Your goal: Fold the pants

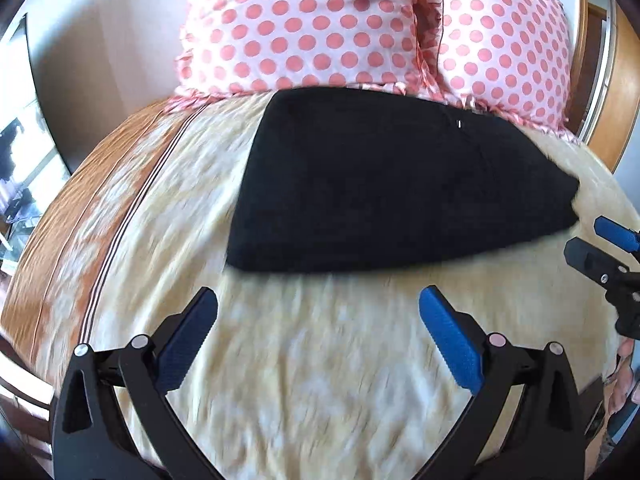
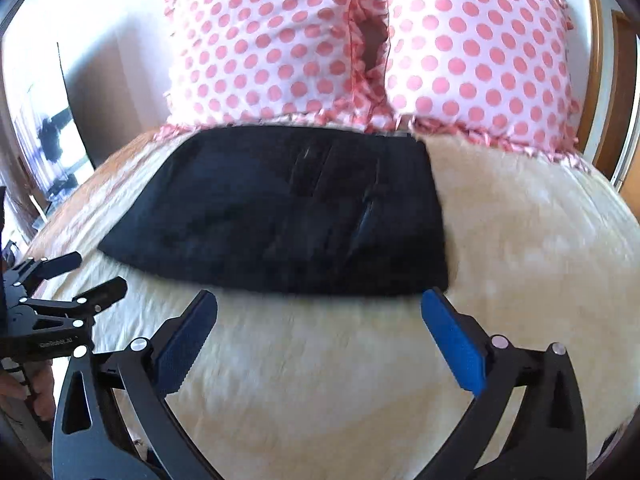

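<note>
The black pants point(image 1: 384, 184) lie folded into a compact bundle on the cream bedspread, just in front of the pillows; they also show in the right wrist view point(image 2: 288, 216). My left gripper point(image 1: 318, 300) is open and empty, hovering over the bedspread short of the bundle's near edge. My right gripper point(image 2: 320, 304) is open and empty, its right fingertip close to the bundle's near right corner. The right gripper shows at the right edge of the left wrist view point(image 1: 600, 240); the left gripper shows at the left edge of the right wrist view point(image 2: 92, 276).
Two pink polka-dot pillows point(image 1: 304, 24) point(image 2: 480, 52) stand against the headboard behind the pants. The cream bedspread point(image 1: 320, 360) has an orange striped border point(image 1: 80, 216) on the left. A wooden headboard point(image 1: 616, 80) is on the right.
</note>
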